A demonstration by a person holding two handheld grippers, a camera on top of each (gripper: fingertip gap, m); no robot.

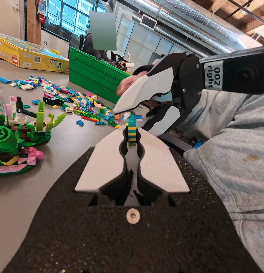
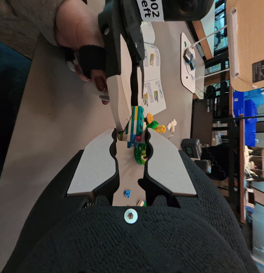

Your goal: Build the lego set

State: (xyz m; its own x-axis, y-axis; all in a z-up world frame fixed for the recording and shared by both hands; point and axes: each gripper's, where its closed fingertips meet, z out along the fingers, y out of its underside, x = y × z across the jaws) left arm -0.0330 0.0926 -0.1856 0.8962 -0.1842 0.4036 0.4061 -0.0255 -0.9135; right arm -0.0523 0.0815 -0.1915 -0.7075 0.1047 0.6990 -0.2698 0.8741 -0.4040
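- Left wrist view: left hand-held gripper (image 1: 132, 131) is clamped on a striped stack (image 1: 132, 133) of teal and yellow plates with a green base. Both pads press its flat sides, so the stack stands edge-up with its studded teal top free at 12 o'clock.
- That hold probably leaves the upper end open for the other tool to work on.
- Right hand-held gripper (image 1: 129, 116) comes in from 2 o'clock. Its upper finger (image 1: 144, 91) lies over the stack's top, the lower one below at 3 o'clock. A small white piece (image 1: 126, 115) sits at the upper fingertip, against the stack's top.
- Right wrist view: right gripper (image 2: 130, 133) closes across a white, blue and magenta end block (image 2: 130, 137) of the same stack. Both pads touch it, left and right, so it counts as gripped. The teal-and-yellow part runs away toward 12 o'clock into the left gripper's finger (image 2: 121, 103).
- Stack is held off the tabletop (image 1: 72, 141), between the two tools, each on its own end; likely a brace-and-press arrangement.
- Loose bricks (image 1: 78, 102) scattered at 10 o'clock, well apart.
- Green flower build (image 1: 17, 133) at 9 o'clock, a green bin (image 1: 93, 76) and a yellow box (image 1: 25, 56) behind.
- Booklet (image 2: 152, 82) lies open on the tabletop at 12 o'clock in the right view, near enough to read while working.
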